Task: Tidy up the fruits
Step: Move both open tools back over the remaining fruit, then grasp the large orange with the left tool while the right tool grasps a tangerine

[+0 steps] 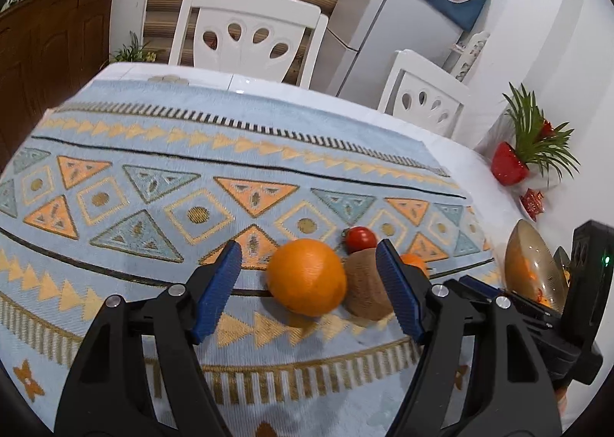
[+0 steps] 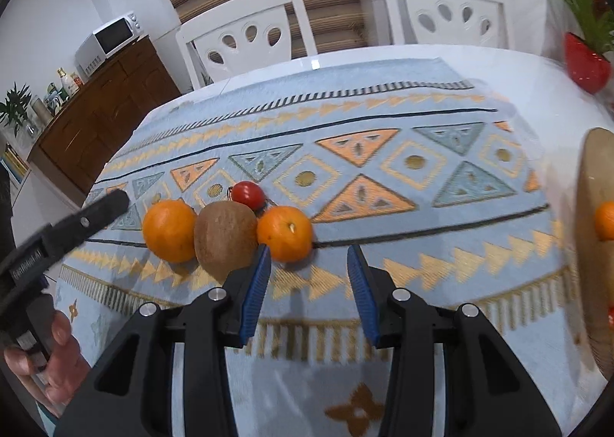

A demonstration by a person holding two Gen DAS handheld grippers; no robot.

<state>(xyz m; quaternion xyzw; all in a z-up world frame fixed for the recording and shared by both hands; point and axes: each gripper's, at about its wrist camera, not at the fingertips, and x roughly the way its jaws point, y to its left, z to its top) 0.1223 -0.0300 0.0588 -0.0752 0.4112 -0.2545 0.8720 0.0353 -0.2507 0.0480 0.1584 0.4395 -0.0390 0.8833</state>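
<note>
Four fruits lie in a cluster on the patterned cloth: a large orange (image 1: 307, 276) (image 2: 169, 230), a brown kiwi (image 1: 364, 287) (image 2: 224, 241), a smaller orange (image 1: 412, 262) (image 2: 284, 233) and a small red tomato (image 1: 360, 239) (image 2: 248, 194) behind them. My left gripper (image 1: 309, 249) is open, low over the cloth, its fingers flanking the large orange and the kiwi without touching them. My right gripper (image 2: 309, 251) is open just in front of the smaller orange. A glass bowl (image 1: 529, 264) (image 2: 587, 176) at the right holds another orange (image 2: 606, 220).
A blue and orange cloth (image 1: 192, 176) covers a white table. Two white chairs (image 1: 245, 34) (image 2: 445, 11) stand at the far side. A red plant pot (image 1: 508, 164) (image 2: 585, 63) sits at the far right. A hand (image 2: 57, 352) holds the left gripper's handle.
</note>
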